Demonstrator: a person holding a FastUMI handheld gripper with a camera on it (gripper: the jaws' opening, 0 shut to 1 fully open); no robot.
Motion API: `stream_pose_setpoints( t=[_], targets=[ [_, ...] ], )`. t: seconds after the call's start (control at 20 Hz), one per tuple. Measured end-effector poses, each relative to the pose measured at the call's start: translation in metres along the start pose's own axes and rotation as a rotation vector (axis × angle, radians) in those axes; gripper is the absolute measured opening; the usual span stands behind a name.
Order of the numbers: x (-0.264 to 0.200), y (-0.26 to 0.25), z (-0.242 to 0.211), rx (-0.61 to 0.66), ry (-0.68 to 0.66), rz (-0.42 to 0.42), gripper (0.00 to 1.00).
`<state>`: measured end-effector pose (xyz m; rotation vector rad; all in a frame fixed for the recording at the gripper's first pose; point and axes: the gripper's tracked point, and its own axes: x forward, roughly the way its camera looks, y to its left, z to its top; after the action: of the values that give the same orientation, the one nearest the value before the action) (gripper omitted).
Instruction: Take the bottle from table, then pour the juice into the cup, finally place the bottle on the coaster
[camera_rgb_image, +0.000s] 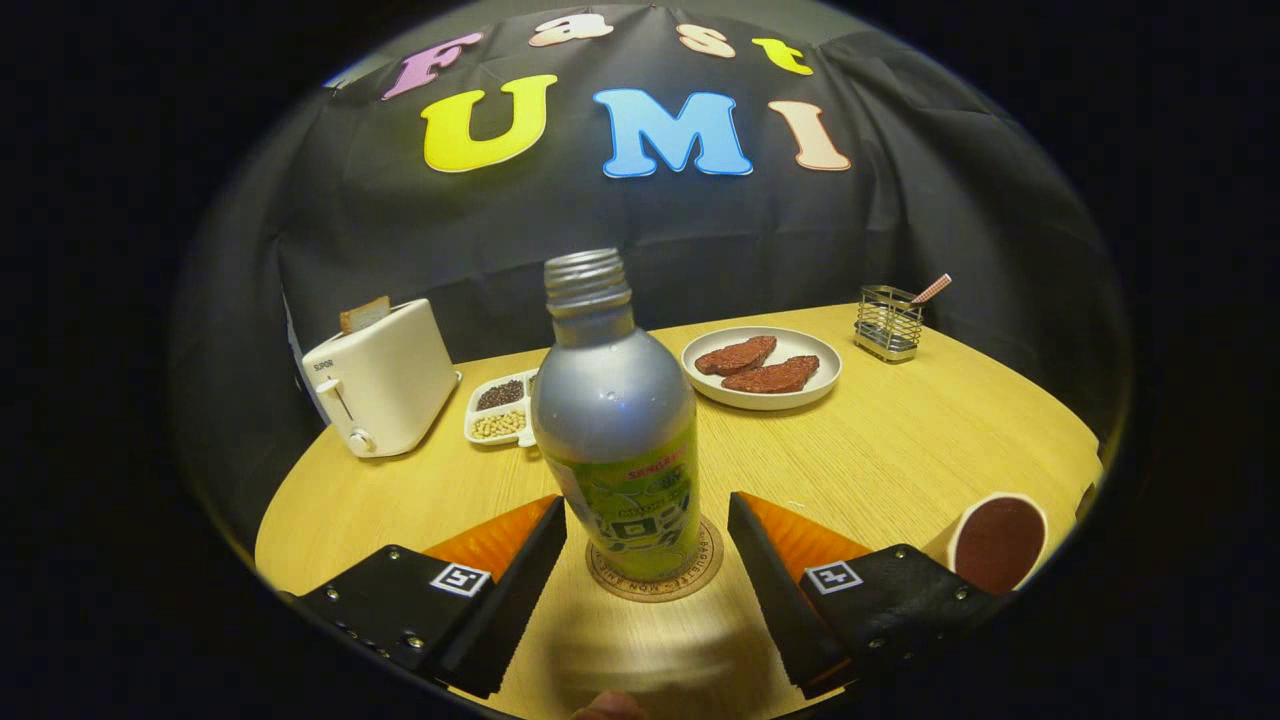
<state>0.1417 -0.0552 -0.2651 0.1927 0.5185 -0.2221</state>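
Fingertip of a person (608, 706) shows at the very bottom of the frame, nearest the lens. Claw (647, 545) is spread: jaws stand apart, one on each side of the bottle (618, 420), neither pressing it as far as I can tell. Bottle sits between the fingers and just ahead, lower centre of the frame, upright, long axis vertical, cap off, base on the coaster (655, 580).

Judgement: placing looks done; the coming move is a straight pull back along the fingers without tipping the bottle.

Cup (997, 545), lower right beside the right finger, holds dark liquid. Plate (810, 385), centre right, carries two brown slabs. Divided tray (483, 420), left of the bottle, holds dark and pale beans. Toaster (375, 380), left, has a slice in it. Wire caddy (888, 322), upper right, holds a straw.
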Motion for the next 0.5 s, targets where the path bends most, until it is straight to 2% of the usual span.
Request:
stream_pose_setpoints(
  t=[0.5],
  targets=[
    [-0.084, -0.003, 0.075, -0.008, -0.155, 0.061, 0.99]
  ],
)
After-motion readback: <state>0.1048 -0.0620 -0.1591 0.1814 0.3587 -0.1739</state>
